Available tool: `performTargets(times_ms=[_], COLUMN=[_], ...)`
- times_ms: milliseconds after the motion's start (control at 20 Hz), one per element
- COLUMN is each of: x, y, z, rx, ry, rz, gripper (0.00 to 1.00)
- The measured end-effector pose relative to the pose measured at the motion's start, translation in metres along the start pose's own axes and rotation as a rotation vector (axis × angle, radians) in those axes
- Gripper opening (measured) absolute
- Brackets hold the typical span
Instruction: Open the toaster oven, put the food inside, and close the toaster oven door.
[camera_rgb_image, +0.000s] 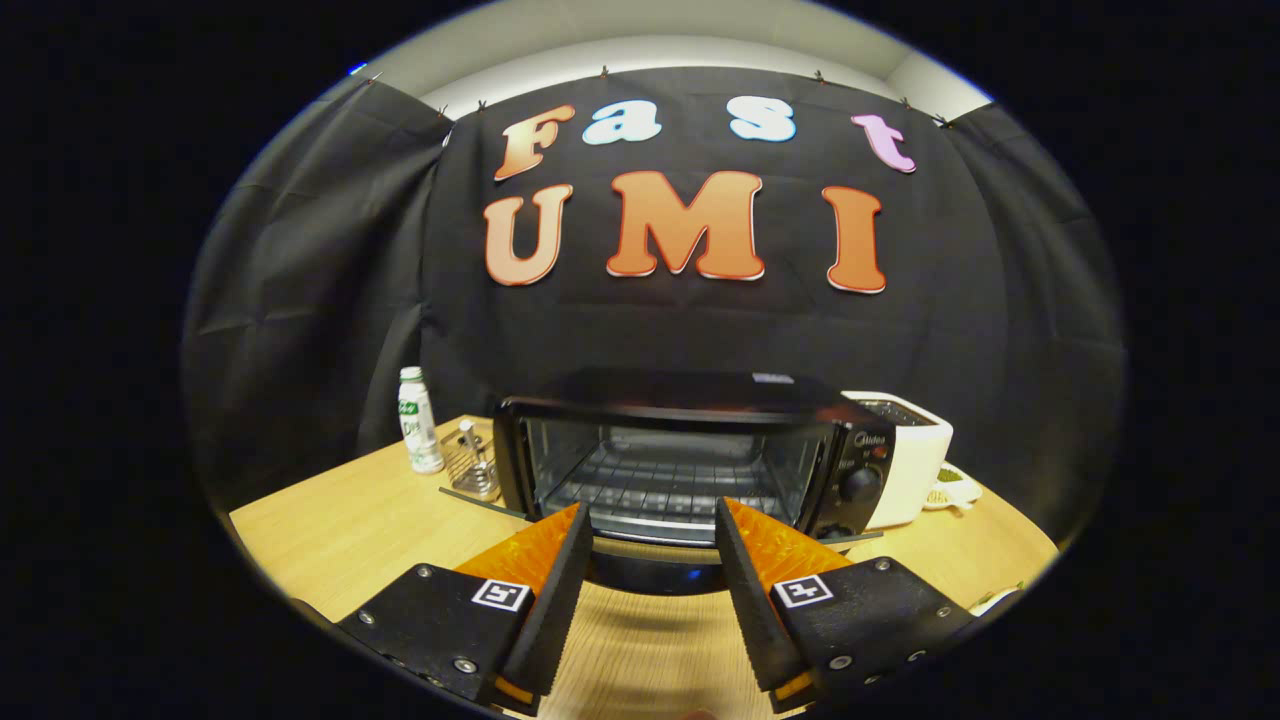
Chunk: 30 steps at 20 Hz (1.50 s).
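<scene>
A black metal toaster oven (690, 455) with its glass door hanging open is sitting on the wooden table (350, 520), just ahead of the hand-held gripper (650, 520), whose fingers are gaping empty. It looks heavy and rigid; the door's front edge seems the likeliest hold.

A white bottle (419, 432) with a green label is standing upright on the wooden table (350, 520), near the black cloth wall (300, 300). Just beside it, a small wire rack (472, 462) is sitting on the same tabletop, holding something metal that is too small to make out. On the far side, a white toaster (908, 455) is standing on the table, and a small white dish (952, 489) with something greenish in it is lying just behind it.
</scene>
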<state>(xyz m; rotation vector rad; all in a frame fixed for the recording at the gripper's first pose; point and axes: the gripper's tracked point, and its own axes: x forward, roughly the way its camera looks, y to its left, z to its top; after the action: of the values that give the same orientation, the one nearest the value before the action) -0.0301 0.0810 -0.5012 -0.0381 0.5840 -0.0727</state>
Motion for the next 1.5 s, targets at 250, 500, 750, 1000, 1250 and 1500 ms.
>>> performTargets(times_ms=[250, 500, 750, 1000, 1250, 1500], x=[-0.016, -0.014, -0.015, -0.036, -0.076, -0.108], y=[0.005, 0.001, -0.004, -0.031, -0.090, -0.167], z=[-0.040, -0.097, -0.107, -0.084, -0.029, -0.002], rx=[0.034, 0.233, 0.296, 0.300, 0.330, 0.368], ry=[0.098, 0.332, 0.351, 0.376, 0.274, 0.235], rz=[0.051, 0.099, 0.149, 0.207, 0.188, 0.100], gripper=[0.74, 0.74, 0.70, 0.70, 0.87, 0.96])
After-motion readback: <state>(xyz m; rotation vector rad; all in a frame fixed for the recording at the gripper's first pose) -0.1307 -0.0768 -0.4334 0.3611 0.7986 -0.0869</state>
